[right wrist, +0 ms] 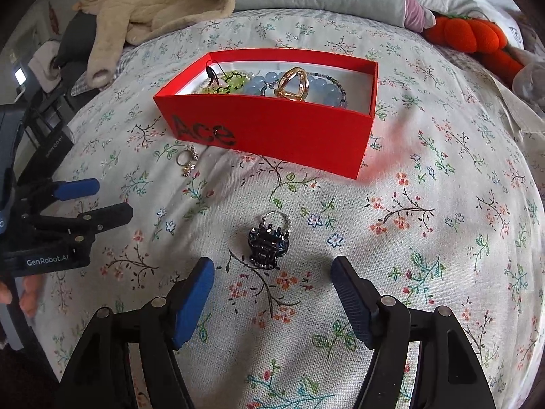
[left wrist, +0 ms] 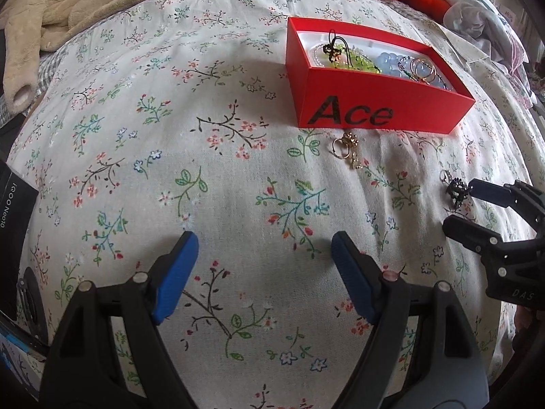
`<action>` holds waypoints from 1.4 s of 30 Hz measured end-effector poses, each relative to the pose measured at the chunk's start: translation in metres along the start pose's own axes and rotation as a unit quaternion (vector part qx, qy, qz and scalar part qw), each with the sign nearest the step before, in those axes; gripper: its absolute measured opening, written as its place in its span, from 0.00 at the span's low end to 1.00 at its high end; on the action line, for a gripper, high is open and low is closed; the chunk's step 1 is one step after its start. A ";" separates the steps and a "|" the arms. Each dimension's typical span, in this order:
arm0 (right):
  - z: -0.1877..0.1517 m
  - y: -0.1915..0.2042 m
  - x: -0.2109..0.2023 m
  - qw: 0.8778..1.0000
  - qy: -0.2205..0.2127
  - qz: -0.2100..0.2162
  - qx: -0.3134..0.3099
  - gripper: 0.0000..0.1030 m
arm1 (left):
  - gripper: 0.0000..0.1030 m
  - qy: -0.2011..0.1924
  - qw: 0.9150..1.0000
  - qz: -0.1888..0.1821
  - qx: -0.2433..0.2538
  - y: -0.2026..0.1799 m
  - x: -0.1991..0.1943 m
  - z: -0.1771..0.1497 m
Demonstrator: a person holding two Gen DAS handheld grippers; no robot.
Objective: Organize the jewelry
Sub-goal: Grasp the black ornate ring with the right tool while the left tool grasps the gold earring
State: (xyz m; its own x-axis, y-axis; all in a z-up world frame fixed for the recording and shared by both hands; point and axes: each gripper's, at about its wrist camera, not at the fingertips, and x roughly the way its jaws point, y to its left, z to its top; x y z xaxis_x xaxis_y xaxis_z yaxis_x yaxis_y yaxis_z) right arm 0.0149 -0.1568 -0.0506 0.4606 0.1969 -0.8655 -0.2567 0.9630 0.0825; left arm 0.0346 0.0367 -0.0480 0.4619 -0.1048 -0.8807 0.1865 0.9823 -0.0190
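Hovering over the floral bedspread point(right wrist: 425, 177), the right tongs point(right wrist: 272, 293) stand wide apart with nothing between the pads, and the dark claw hair clip point(right wrist: 267, 247) lies just ahead of them, centred on the gap. That is the relation the next move turns on: the clip sits nearly straight in front of the right tongs, its toothed width running across the view (roughly in line with the opening), so a short advance should bracket it. A small silver beaded ring point(right wrist: 277, 218) lies touching or just behind the clip; whether the two are linked cannot be told.

The left tongs point(left wrist: 264, 266) are also spread wide and empty, over bare bedspread. From the left wrist view the clip point(left wrist: 456, 191) sits far to the right, close by the tip of the right tongs point(left wrist: 460, 204), so the right hand is clearly the nearer one. A gold ring with a charm cluster point(left wrist: 349, 150) lies further on, just in front of the red box, and is closer to the left tongs.

Beyond, the red box point(right wrist: 272, 136) marked "Ace" already holds pale blue beads point(right wrist: 269, 80), green beads point(right wrist: 235, 81) and a large gold ring point(right wrist: 294, 83). Its near wall hides the box floor and whatever lies low inside.
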 end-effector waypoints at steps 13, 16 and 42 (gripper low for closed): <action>0.007 0.002 -0.006 1.000 -0.002 0.008 -0.002 0.22 | 0.78 0.006 1.000 -0.020 -0.004 -0.002 0.000 0.004; 0.007 -0.004 -0.012 1.000 -0.008 0.010 0.003 0.22 | 0.78 0.006 1.000 -0.027 -0.004 -0.006 0.001 0.006; 0.006 -0.022 -0.033 0.999 -0.019 0.024 0.022 0.22 | 0.40 0.003 0.988 -0.112 -0.102 -0.035 0.031 0.054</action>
State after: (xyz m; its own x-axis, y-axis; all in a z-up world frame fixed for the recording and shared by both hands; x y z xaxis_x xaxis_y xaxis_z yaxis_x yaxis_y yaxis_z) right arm 0.0108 -0.1830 -0.0210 0.4816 0.2490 -0.8403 -0.2412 0.9594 0.1460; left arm 0.0897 -0.0097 -0.0493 0.4236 -0.3237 -0.8460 0.1053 0.9452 -0.3090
